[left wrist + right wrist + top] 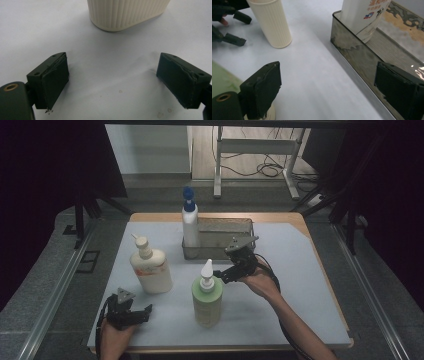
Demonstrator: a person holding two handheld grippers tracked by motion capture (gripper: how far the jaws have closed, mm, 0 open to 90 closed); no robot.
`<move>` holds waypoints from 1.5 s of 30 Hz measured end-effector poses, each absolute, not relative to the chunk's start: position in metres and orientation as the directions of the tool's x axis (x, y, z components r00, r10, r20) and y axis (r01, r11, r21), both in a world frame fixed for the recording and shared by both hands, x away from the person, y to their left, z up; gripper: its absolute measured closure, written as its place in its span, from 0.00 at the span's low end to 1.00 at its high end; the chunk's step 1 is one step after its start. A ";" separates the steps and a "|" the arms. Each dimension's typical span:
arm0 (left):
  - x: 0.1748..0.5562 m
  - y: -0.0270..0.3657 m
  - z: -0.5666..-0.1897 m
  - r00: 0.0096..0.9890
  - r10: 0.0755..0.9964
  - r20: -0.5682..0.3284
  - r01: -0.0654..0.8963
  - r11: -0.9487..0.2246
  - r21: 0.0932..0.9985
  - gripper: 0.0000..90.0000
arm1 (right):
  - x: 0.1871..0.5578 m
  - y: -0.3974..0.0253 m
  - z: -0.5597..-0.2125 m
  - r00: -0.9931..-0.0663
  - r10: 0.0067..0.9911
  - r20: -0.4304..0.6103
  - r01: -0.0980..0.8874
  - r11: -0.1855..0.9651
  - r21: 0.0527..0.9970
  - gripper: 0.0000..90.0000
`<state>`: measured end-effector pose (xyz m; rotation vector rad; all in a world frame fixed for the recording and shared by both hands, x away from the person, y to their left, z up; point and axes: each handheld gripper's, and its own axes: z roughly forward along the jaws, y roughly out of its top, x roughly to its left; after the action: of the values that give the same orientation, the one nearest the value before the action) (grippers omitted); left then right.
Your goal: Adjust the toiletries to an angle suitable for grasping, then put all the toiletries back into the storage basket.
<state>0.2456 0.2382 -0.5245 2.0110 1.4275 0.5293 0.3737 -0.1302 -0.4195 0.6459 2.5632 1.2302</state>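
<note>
Reaching with my right gripper (235, 270), jaws spread wide and empty, I approach the green bottle (207, 301) near the mat's front edge. Left gripper (134, 312) idles open at the front-left corner. Next: straddle its neck, close, lift toward the tray (240, 226).

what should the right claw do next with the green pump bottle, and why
Probably slide the right claw a little toward the green pump bottle and lower it around the bottle's neck. It stands open just beside the white pump head, touching nothing. One bottle with a blue top already stands in the metal tray, so this one looks like the next to go in.
</note>
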 end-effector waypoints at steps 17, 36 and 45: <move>0.245 0.238 -0.525 0.338 0.941 -0.020 0.694 -0.235 0.681 0.12 | 0.352 -0.146 -0.424 -0.882 0.471 -0.008 0.291 0.560 0.776 0.09; 0.245 0.238 -0.524 0.341 0.940 -0.019 0.696 -0.238 0.678 0.12 | 0.328 -0.161 -0.430 -0.893 0.450 -0.031 0.267 0.583 0.768 0.06; 0.245 0.238 -0.525 0.339 0.941 -0.021 0.695 -0.235 0.680 0.12 | 0.316 -0.168 -0.435 -0.903 0.430 -0.015 0.258 0.570 0.780 0.06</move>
<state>0.2455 0.2381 -0.5246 2.0115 1.4262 0.5342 0.3157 -0.1684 -0.4355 0.5767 2.5984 1.2423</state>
